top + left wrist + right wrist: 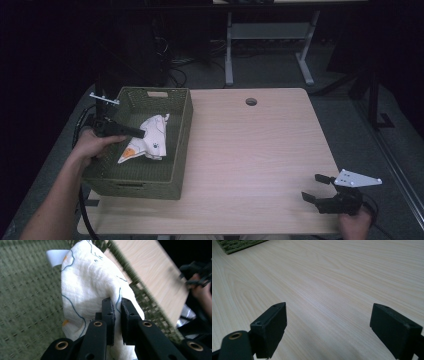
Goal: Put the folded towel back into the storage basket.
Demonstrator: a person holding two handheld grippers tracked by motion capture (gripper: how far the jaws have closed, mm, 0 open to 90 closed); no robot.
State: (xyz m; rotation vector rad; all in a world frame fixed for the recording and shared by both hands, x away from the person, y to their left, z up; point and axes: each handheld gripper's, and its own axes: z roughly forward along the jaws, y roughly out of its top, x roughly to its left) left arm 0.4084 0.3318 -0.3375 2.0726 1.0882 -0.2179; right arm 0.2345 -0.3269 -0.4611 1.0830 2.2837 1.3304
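1. Left gripper [142, 133] reaching into the green basket [182, 130] from its left side, jaws drawn together on a fold of the white cloth [150, 140].
2. Seen along its own jaws: left gripper [118, 306] pinching the cloth [87, 282] near the nearer, lower edge of the bundle, only a narrow gap left between the jaws, fabric bunched up around them.
3. Cloth lying inside the basket, on its woven floor [25, 290], toward the right-hand wall; crumpled, white with thin blue lines and small orange patches.
4. Long axis of the bundle running roughly from the near left to the far right of the basket in the high view, so straight ahead and away from the left jaws.
5. Right gripper [320, 187] resting low at the near right corner of the table [260, 150], jaws spread wide, nothing between them.
6. Right gripper [328, 322] view: bare wood under the spread jaws, a corner of the basket [234, 245] far off at upper left.
7. Judged: left hand far nearer and already gripping; cloth well apart from the right gripper, across most of the table.
8. Judged: a lift likely straight up to clear the basket wall just beside the bundle; risk of loose folds dragging on the rim.
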